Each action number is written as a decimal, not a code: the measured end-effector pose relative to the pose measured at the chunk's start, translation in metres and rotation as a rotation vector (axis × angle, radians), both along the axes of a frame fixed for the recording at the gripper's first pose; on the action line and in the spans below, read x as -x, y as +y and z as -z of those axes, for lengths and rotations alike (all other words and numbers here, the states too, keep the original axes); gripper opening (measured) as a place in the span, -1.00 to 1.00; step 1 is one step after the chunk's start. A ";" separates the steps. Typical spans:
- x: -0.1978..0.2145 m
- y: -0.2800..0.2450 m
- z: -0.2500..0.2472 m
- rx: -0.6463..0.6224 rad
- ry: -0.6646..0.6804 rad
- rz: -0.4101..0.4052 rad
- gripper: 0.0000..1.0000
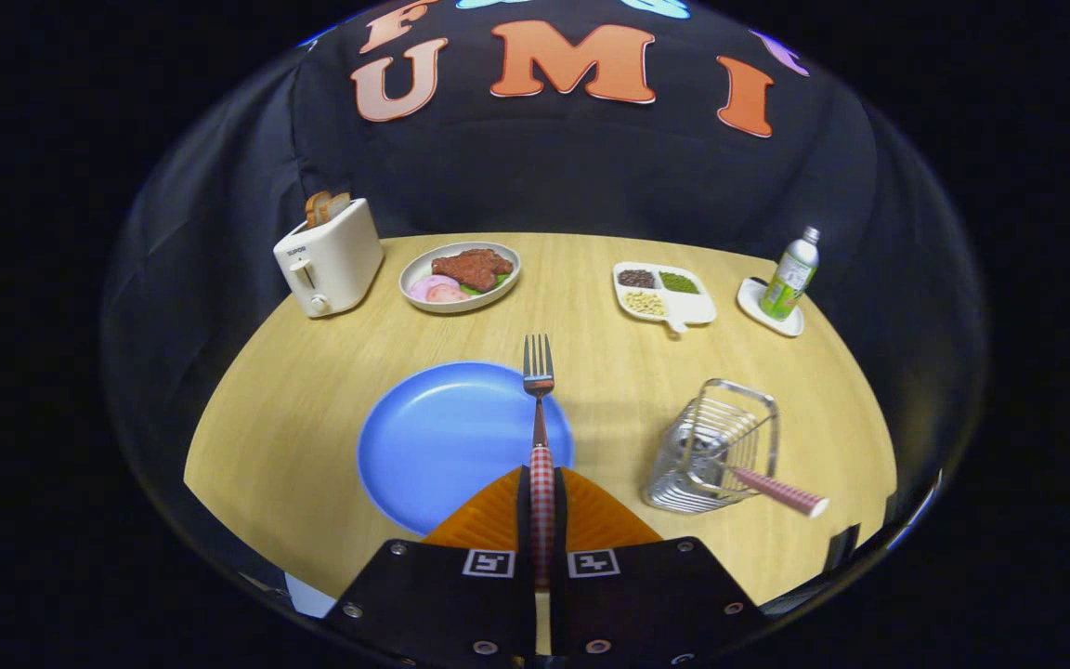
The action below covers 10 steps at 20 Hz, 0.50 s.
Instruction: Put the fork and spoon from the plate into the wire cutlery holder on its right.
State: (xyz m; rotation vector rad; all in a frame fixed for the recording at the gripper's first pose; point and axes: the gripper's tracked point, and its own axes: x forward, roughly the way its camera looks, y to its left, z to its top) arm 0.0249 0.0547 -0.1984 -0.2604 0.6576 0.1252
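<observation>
My gripper is shut on the fork, both fingers pressed on its red-checked handle. The fork points straight ahead, tines up, raised above the right part of the blue plate. To the right of the plate stands the wire cutlery holder, tilted in this view. A utensil with a matching red-checked handle rests inside it, its handle leaning out over the rim toward the right; its head is hidden among the wires.
At the back of the round wooden table stand a white toaster with bread, a plate of meat, a divided dish of beans and a green bottle on a saucer.
</observation>
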 end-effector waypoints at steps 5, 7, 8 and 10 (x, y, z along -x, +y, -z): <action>0.007 -0.055 -0.036 0.052 0.079 0.029 -0.87; 0.009 -0.072 -0.048 0.086 0.117 0.023 -0.87; 0.010 -0.079 -0.052 0.098 0.143 0.019 -0.87; 0.012 -0.087 -0.058 0.111 0.198 0.009 -0.87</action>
